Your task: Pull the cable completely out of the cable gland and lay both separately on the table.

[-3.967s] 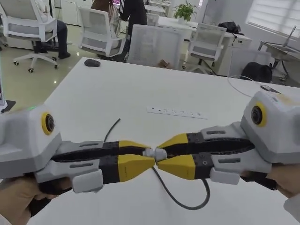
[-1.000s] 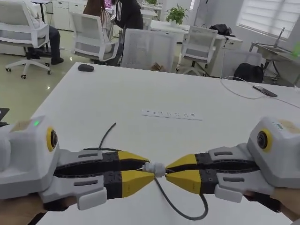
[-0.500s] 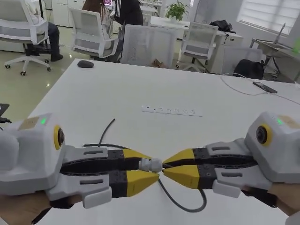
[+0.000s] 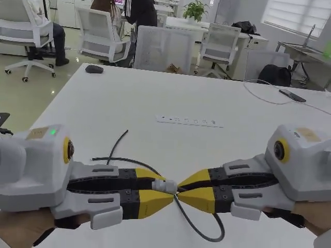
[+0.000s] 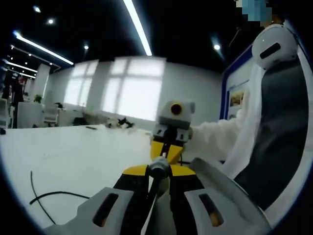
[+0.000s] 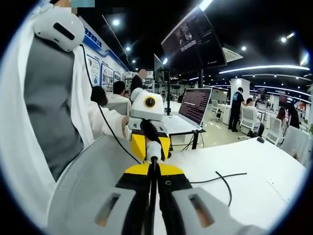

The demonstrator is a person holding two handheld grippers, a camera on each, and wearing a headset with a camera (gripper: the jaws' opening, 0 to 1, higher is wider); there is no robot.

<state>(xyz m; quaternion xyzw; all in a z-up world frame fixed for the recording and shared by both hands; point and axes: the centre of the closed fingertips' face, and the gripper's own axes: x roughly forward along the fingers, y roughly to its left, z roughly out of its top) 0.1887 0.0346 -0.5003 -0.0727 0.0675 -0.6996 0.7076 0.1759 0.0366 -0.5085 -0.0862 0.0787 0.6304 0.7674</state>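
Over the white table (image 4: 155, 98), my left gripper (image 4: 166, 187) is shut on the small white cable gland (image 4: 164, 185). My right gripper (image 4: 179, 189) meets it tip to tip, shut on the dark grey cable (image 4: 194, 223) right where it leaves the gland. The cable hangs in a loop under the right gripper, and its other part trails left across the table. In the left gripper view the gland (image 5: 159, 168) sits between my shut jaws, with the right gripper (image 5: 168, 147) just beyond. In the right gripper view the gland (image 6: 153, 149) sits just past my jaws, which pinch the cable (image 6: 152, 169).
A white power strip (image 4: 189, 122) lies mid-table. At the far left corner sits a dark mouse (image 4: 93, 69). A phone (image 4: 289, 95) and a thin white wire (image 4: 258, 92) lie at the far right. Office chairs (image 4: 165, 49) line the far edge, with people seated behind.
Both grippers stay tip to tip with the same holds. Less of the gland shows between the tips than a second ago. The cable loop under the right gripper has narrowed slightly.
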